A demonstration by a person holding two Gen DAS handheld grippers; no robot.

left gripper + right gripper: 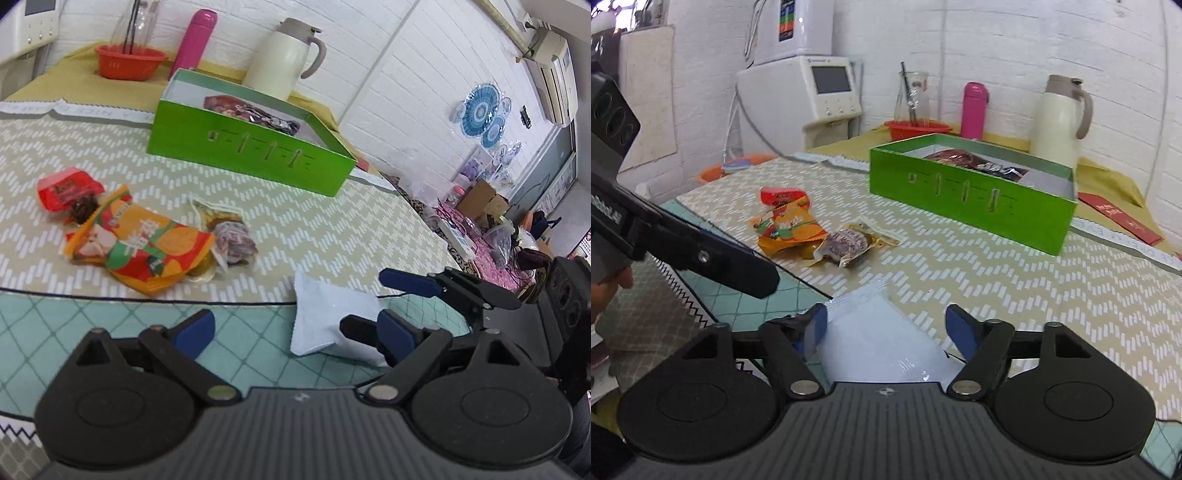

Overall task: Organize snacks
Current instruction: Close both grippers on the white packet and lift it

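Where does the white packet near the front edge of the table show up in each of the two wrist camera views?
Left wrist view: the white packet lies lower centre-right, on the teal cloth, with the right gripper around its right end.
Right wrist view: the white packet sits bottom centre, between the right gripper's open fingers.
Shared landmark: the green box, behind the packet in both views.

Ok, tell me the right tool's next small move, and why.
Probably close the right tool on the white packet. The packet lies between its open fingers on the table edge, not yet gripped, and the green box stands beyond with one snack already inside.
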